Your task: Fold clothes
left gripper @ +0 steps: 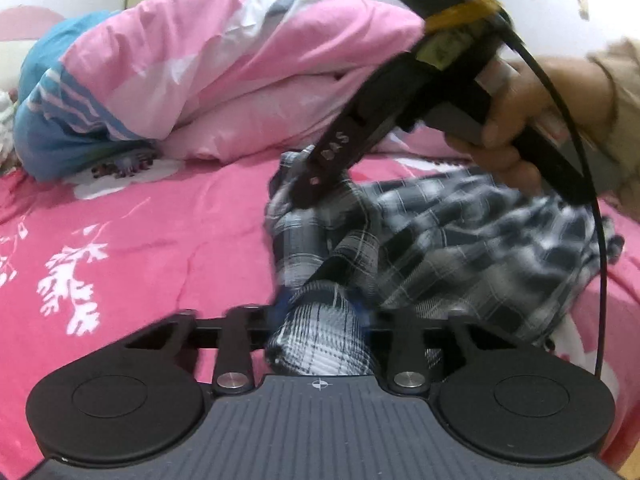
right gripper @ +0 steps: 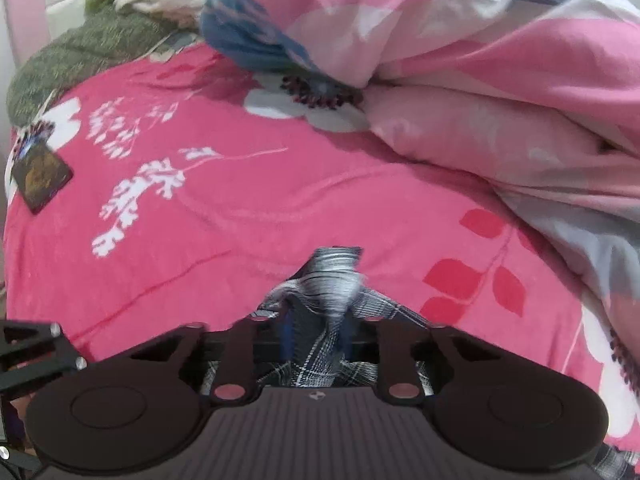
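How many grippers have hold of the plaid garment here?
2: the left gripper pinches the plaid garment's near bunch; the right gripper clamps its far edge.

The plaid shirt (left gripper: 440, 232) is thin woven cloth, soft and creased, bunched at the lower centre of both views. Beneath it the pink floral bedsheet (left gripper: 160, 240) looks like matt, lightly quilted cotton, and the rolled duvet (left gripper: 224, 72) at the top is smooth, puffy cloth. The left gripper (left gripper: 320, 320) and right gripper (right gripper: 316, 328) are matt black plastic with shiny metal pins.
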`<state>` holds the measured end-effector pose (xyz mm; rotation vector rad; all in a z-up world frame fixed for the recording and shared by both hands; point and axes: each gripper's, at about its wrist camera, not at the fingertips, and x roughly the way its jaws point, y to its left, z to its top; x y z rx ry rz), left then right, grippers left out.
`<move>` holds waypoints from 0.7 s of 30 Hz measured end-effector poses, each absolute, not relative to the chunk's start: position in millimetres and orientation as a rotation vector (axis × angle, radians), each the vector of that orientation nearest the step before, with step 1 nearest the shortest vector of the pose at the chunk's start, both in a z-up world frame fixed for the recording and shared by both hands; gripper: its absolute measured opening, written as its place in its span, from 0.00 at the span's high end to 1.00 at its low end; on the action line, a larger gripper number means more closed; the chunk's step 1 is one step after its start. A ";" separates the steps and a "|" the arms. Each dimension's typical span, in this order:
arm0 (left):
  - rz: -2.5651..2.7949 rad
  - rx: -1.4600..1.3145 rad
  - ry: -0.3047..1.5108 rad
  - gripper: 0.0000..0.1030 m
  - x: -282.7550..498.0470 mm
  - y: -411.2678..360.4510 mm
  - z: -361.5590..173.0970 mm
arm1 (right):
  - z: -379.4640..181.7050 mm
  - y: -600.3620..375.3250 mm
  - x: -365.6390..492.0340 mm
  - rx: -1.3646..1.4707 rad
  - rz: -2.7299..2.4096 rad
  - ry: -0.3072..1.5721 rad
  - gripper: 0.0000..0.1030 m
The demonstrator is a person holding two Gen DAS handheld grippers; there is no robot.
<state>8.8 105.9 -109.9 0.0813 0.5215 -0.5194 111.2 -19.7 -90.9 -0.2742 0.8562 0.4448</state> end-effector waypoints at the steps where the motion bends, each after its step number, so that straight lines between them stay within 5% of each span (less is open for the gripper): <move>1: -0.522 0.071 0.511 0.89 7.3 107.1 -106.9 | -87.8 -27.1 109.5 -0.230 0.427 0.845 0.88; 12: -0.755 0.200 0.371 0.91 -55.7 69.9 -88.0 | -99.0 -175.8 35.4 0.367 0.118 0.868 0.87; 17: -0.800 0.245 0.366 0.91 -66.9 59.4 -92.0 | -82.9 -199.7 15.3 0.351 0.053 0.811 0.73; 21: -0.798 0.233 0.380 0.91 -63.8 59.8 -93.1 | -59.2 -201.2 14.8 0.219 -0.014 0.714 0.71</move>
